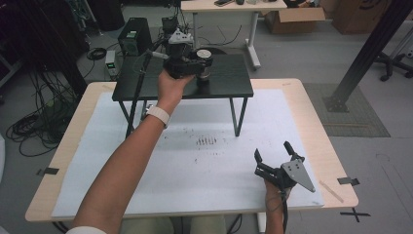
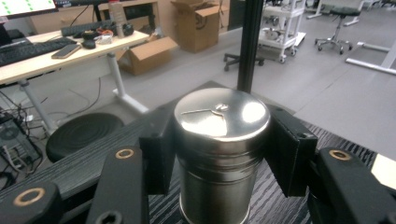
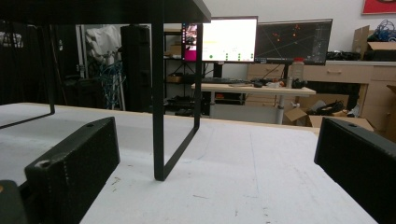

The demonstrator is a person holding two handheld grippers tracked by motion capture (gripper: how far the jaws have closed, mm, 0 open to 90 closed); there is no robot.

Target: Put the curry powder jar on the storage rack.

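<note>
Seen from above: left gripper (image 1: 203, 68) raised on an outstretched forearm to the black shelf (image 1: 229, 85) standing on the white-covered counter (image 1: 204, 195), fingers (image 2: 156, 156) set on either side of a steel canister (image 2: 222, 154) resting upright on the shelf's dark wood-grain top, toward its right half. In the left gripper view, black pads against the canister's flanks just below the lid, pinching it by all appearance, though whether pressing hard cannot be told; lid domed and shiny, with a thin raised seam across it. Lower right of the counter: right gripper (image 1: 272, 155) held low near the front edge, well apart from the shelf, fingers (image 3: 77, 161) spread wide with nothing between them. In the right gripper view, shelf leg (image 3: 159, 93) planted on the white sheet straight ahead, monitors (image 3: 229, 39) lit on a desk far behind. On the left wrist, a white watch band (image 1: 158, 115). Faint dark scuffs (image 1: 205, 141) on the sheet below the shelf's front edge.
</note>
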